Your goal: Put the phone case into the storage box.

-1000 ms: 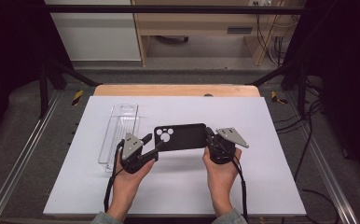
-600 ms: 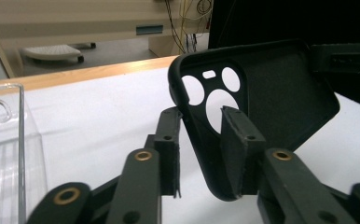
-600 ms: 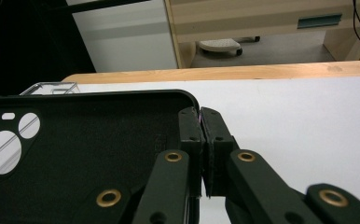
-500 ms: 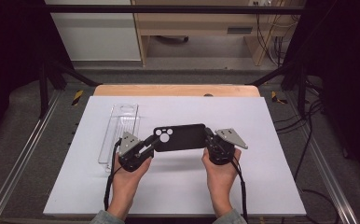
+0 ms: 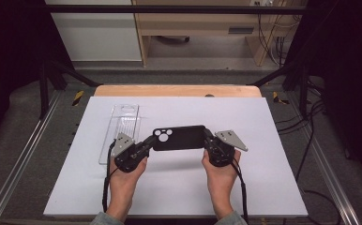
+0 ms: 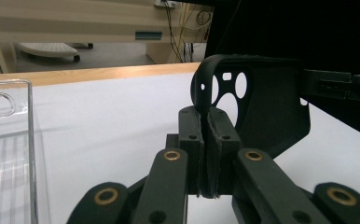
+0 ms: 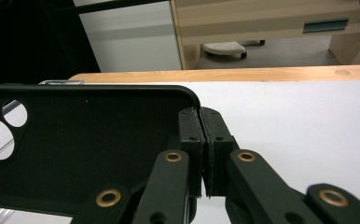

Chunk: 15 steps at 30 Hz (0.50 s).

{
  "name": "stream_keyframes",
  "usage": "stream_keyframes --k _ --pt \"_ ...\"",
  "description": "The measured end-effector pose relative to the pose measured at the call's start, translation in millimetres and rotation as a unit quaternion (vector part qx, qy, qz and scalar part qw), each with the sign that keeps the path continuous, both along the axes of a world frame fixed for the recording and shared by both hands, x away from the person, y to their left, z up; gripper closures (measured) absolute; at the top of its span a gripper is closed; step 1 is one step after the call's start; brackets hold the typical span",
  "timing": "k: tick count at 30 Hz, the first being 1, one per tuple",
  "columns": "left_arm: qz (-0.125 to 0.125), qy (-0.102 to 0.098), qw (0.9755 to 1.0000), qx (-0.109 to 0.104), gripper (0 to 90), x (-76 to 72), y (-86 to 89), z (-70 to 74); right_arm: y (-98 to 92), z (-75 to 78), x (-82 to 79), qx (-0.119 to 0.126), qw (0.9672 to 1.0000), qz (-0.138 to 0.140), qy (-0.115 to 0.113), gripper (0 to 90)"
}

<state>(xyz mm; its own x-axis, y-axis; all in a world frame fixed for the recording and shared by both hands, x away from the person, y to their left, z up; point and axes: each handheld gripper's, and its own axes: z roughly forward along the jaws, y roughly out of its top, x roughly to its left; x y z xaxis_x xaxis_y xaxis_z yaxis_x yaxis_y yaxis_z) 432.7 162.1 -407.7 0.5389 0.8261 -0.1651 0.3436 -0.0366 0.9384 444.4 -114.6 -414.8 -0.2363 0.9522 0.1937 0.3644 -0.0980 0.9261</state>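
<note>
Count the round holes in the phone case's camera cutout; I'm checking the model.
3, clustered at the case end held by the left gripper: two smaller, one larger.

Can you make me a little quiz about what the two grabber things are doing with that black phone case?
1. True or false: both the left gripper and the right gripper are pinching the black phone case.
2. Which end of the case has the round camera holes? A: the left gripper's end. B: the right gripper's end.
3. What see-through thing lies on the white table beside the left gripper?

Key:
1. True.
2. A.
3. The clear plastic package.
</note>
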Motion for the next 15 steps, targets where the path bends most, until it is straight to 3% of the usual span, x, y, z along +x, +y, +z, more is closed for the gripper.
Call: stream_keyframes --k 6,15 --pt "0.010 -0.021 0.9997 0.010 85.5 -3.2 2.6 4.0 -0.1 -1.1 1.0 0.006 0.9997 0.022 -0.007 84.5" --pt "0.022 -0.031 0.9991 0.021 85.5 -3.9 6.5 6.9 -1.2 -3.2 -3.3 -0.010 0.9975 0.062 -0.033 50.7"
